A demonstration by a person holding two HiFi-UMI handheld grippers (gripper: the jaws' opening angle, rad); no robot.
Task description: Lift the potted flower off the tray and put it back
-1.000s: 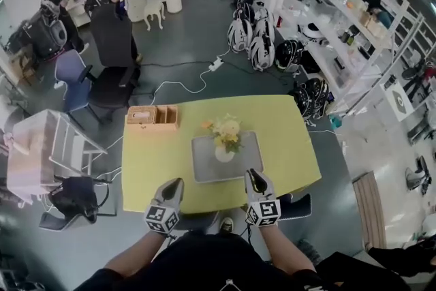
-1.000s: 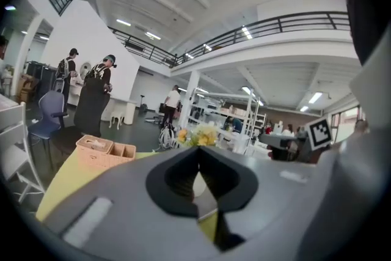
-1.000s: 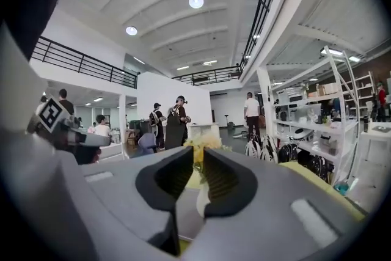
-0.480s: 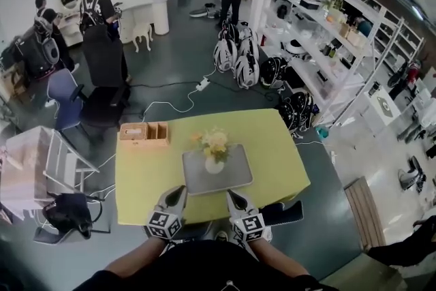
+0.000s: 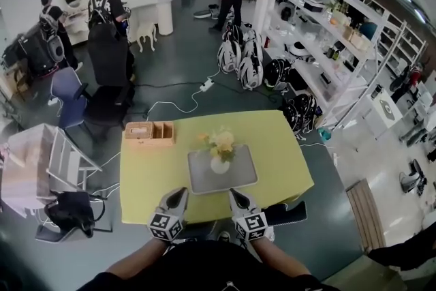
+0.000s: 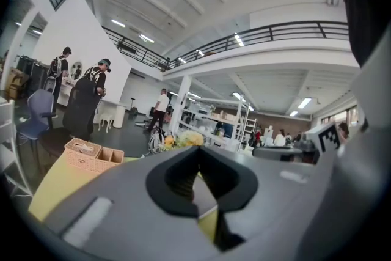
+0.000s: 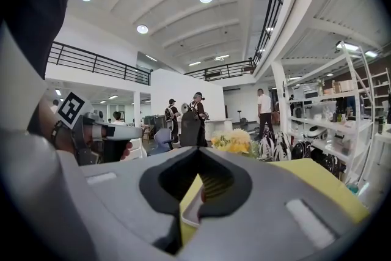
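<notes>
The potted flower (image 5: 220, 152) stands upright on the grey tray (image 5: 235, 180), toward the tray's far edge, in the middle of the yellow table (image 5: 146, 174). That is where the task wants it in the end. This could be the pot waiting to be lifted or the pot already set back down, and I cannot tell which.

Both my tools sit at the near edge of the table, pointing away from me toward the tray. The left gripper (image 5: 177, 196) has its jaws together with nothing in them. Its own view shows the tips meeting, with only table and tray seen through the gap behind them. The right gripper (image 5: 237, 197) is the same, pinched shut and empty.

The relation that matters is that the flower lies straight ahead and farther off, between the lines of the two grippers but somewhat right of centre. I judge the right gripper to be the nearer one. The pot's long axis runs straight up, so any grip on it would have to come in level from the near side, with the jaws spread to either side of the white pot below the blooms. The bare near part of the tray lies between the tips and the pot.
</notes>
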